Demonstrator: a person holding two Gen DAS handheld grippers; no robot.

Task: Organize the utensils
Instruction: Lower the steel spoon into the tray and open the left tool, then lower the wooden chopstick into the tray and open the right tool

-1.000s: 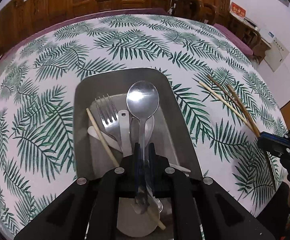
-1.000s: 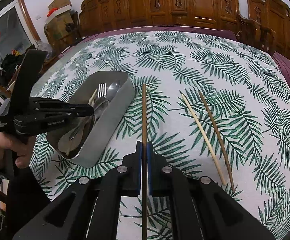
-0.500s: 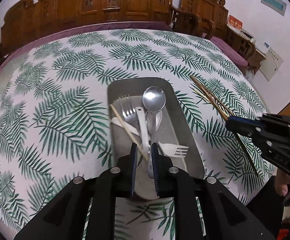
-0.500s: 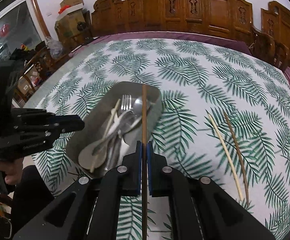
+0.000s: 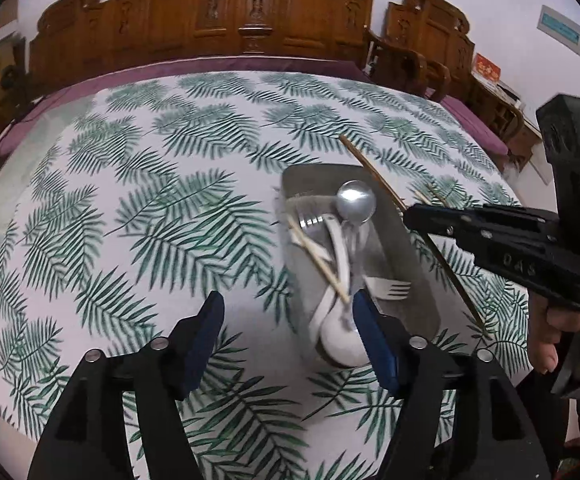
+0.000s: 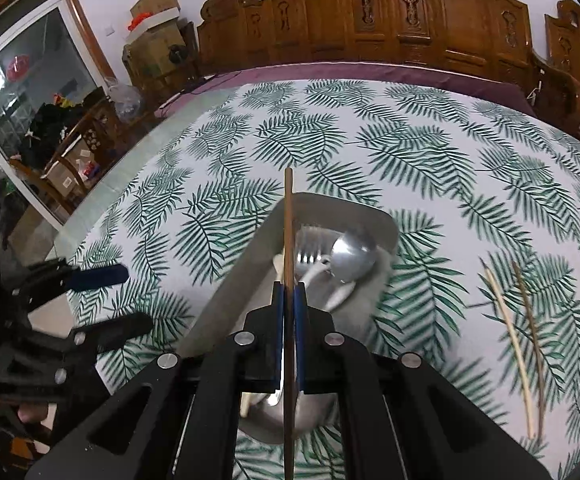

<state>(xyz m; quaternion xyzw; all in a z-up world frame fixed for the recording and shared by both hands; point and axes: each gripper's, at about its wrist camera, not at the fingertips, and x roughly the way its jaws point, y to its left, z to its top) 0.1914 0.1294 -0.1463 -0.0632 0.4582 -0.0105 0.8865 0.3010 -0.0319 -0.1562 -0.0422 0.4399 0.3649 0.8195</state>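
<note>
A steel tray (image 5: 411,276) (image 6: 226,292) holds a metal spoon (image 5: 356,201) (image 6: 353,255), metal fork, white plastic fork, white spoon and a pale chopstick. My left gripper (image 5: 288,322) (image 6: 124,300) hovers at the tray's near left corner. Its jaws are opening and grip nothing. My right gripper (image 6: 288,294) (image 5: 409,216) is shut on a dark brown chopstick (image 6: 288,216) (image 5: 373,178), which it holds above the tray, lengthwise along it. To the right, a pale chopstick (image 6: 507,340) and a dark chopstick (image 6: 529,332) lie side by side on the cloth.
A leaf-print tablecloth (image 5: 150,208) covers the large table. Carved wooden chairs (image 6: 409,12) line its far side. A person's hand (image 5: 549,332) holds the right gripper's handle. Boxes and clutter (image 6: 150,32) stand by a glass door at the far left.
My left gripper let go of the metal spoon, which now lies in the tray, then opened wide and pulled back to the left. My right gripper carried the brown chopstick over the tray.
</note>
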